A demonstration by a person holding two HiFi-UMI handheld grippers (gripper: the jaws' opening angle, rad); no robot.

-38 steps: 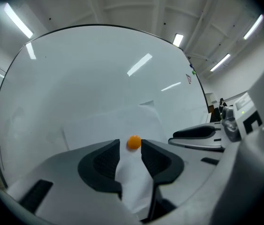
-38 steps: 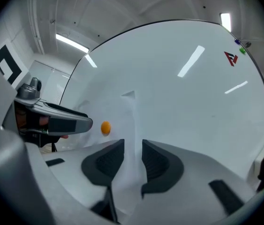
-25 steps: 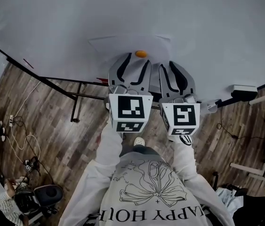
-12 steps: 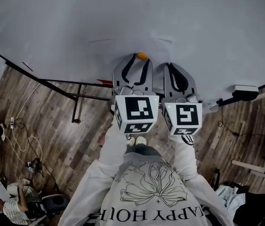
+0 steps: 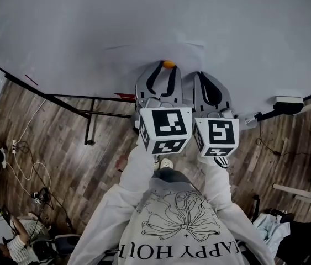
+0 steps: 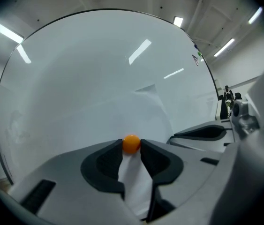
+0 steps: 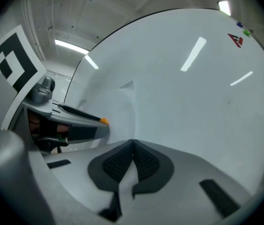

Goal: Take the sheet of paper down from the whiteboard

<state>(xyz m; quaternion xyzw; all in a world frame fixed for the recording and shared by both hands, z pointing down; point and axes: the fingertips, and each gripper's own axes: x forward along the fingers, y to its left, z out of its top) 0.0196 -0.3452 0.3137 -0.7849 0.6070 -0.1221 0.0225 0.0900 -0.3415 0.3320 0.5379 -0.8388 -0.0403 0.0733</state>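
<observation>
Now sheet (image 7: 122, 110) edge between shut right tongs (image 7: 132, 142).

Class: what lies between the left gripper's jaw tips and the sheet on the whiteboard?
An orange magnet on the sheet. The left gripper's closing jaws touch it on both sides, as the left gripper view shows.

Whiteboard (image 5: 78, 21) close ahead; open floor (image 5: 61, 131) below

Head view looks down; gripper views closely face the shared whiteboard (image 5: 89, 15).
</observation>
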